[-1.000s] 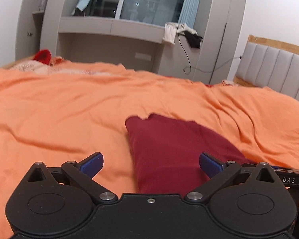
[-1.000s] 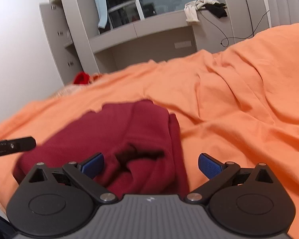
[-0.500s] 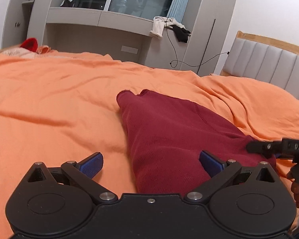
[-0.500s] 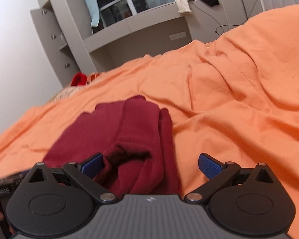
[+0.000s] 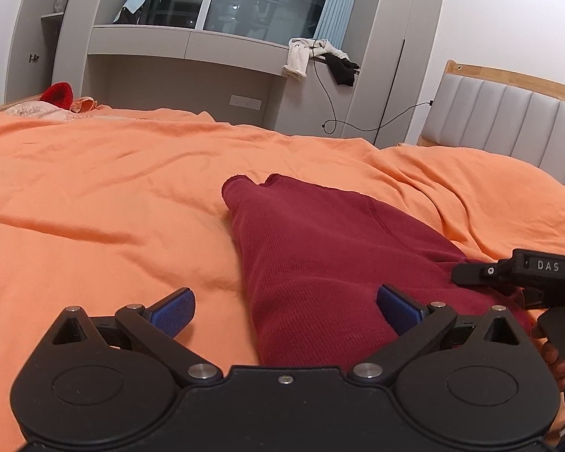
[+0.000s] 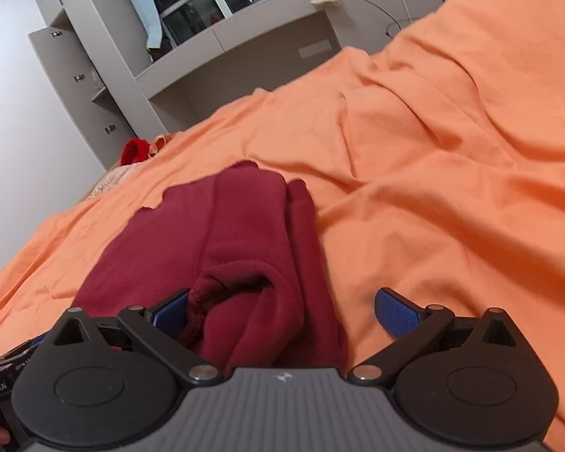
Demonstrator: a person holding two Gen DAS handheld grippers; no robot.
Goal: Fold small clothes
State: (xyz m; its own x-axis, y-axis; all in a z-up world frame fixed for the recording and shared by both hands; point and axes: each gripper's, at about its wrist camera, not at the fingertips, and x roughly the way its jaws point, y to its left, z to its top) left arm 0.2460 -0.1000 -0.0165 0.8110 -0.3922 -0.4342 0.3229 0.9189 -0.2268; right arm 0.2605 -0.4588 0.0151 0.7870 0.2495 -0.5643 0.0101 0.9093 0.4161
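A dark red garment [image 5: 320, 248] lies folded lengthwise on the orange bedcover [image 5: 94, 196]. My left gripper [image 5: 285, 307] is open, its blue pads straddling the garment's near left edge. In the right wrist view the same garment [image 6: 226, 241] shows a bunched, rolled near end. My right gripper [image 6: 284, 310] is open over that end, its left pad [image 6: 171, 310] touching the cloth and its right pad over bare bedcover. The right gripper's black body [image 5: 523, 275] shows at the right edge of the left wrist view.
A grey padded headboard [image 5: 508, 120] stands at the right. A grey desk and cabinet unit [image 5: 184, 67] runs along the far wall, with cloths and a cable hanging from it. A red item [image 5: 58, 94] lies at the bed's far left corner.
Both grippers have closed in on the garment's near end, and the right one has tilted; the garment now fills more of both views. Both stay open.
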